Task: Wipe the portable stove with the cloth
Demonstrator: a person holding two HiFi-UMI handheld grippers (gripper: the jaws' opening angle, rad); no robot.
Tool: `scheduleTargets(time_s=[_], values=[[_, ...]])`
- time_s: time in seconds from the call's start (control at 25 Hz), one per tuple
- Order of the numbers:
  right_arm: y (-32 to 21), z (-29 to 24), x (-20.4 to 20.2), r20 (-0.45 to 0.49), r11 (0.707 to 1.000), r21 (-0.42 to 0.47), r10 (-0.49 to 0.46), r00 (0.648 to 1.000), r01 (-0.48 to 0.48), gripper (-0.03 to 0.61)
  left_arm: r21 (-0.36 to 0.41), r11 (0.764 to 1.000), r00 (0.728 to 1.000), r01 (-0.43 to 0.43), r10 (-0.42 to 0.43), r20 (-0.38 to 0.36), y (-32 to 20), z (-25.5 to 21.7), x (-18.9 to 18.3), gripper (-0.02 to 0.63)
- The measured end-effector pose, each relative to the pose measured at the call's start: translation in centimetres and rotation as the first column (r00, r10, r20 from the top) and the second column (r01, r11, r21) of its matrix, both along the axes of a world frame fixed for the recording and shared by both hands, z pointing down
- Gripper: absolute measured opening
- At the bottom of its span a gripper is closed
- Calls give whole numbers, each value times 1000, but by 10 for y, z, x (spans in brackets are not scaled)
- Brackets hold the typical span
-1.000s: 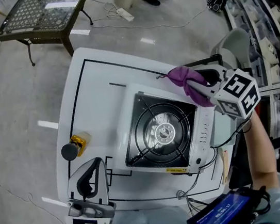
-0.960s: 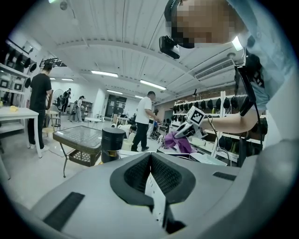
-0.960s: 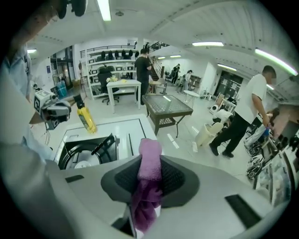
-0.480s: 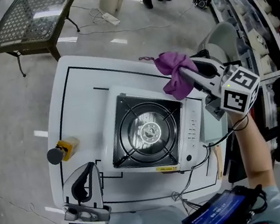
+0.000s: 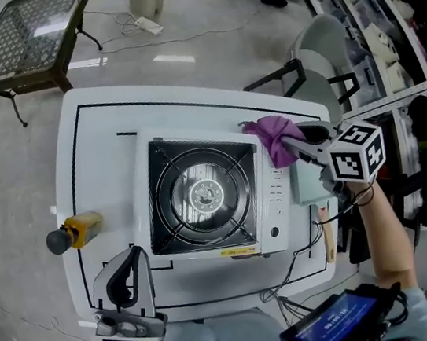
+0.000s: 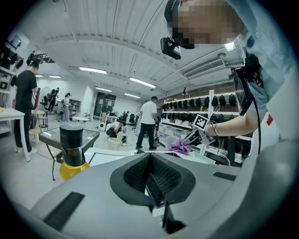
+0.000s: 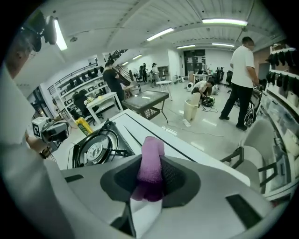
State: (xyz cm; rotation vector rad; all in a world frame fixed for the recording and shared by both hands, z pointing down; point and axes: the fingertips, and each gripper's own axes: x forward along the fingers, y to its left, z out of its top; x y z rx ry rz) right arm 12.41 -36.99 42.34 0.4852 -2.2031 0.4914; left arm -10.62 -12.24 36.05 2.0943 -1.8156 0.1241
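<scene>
**Cloth held at the stove's far right corner**

A white tabletop with black lines marked on it carries the portable stove at its middle, with the round burner and black pan support in the stove's left part and a white control strip down its right side. The right gripper reaches in from the right, tilted down, its jaws clamped on the purple cloth. The cloth bunches out ahead of the jaws at the far right corner of the stove, over the far end of the control strip; whether it presses on the surface cannot be told. The left gripper sits at the near left edge of the tabletop, well apart from the stove's burner, jaws together and holding nothing. A yellow bottle with a black cap lies on its side to the left of the stove.
</scene>
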Motion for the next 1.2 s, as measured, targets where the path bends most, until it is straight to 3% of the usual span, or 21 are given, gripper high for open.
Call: scheduleTargets(time_s=[0.08, 0.16, 0.28, 0.4, 0.48, 0.6, 0.76, 0.92, 1.2], values=[[5, 7, 4, -9, 1000, -15, -9, 1000, 9, 140, 2, 1000, 1000, -9, 9, 2, -2, 0, 5, 18], [13, 9, 3, 26, 997, -67, -34, 999, 35, 203, 34, 999, 1000, -21, 20, 9, -6, -6, 9, 18], [32, 6, -2, 52, 986, -88, -136, 989, 141, 252, 12, 1000, 1000, -18, 18, 7, -1, -2, 10, 18], [41, 18, 0, -87, 967, -2, -255, 963, 256, 268, 20, 1000, 1000, -16, 16, 6, -2, -3, 9, 18], [40, 27, 1, -181, 954, 54, -282, 942, 296, 268, 9, 1000, 1000, -21, 21, 3, 0, -1, 10, 18], [32, 31, 2, -229, 955, 88, -257, 939, 283, 262, 1, 1000, 1000, -18, 18, -3, 2, 1, 10, 18], [22, 24, 3, -195, 976, 46, -201, 960, 214, 164, 59, 998, 1000, -19, 19, 9, -4, -10, 6, 18], [17, 24, -1, -183, 982, 12, -185, 965, 191, 156, 14, 1000, 1000, -4, 4, -2, 5, -2, 1, 18], [9, 25, -30, -172, 977, -7, -212, 962, 214, 155, -1, 1000, 1000, 15, -15, -5, 12, 3, -12, 18]])
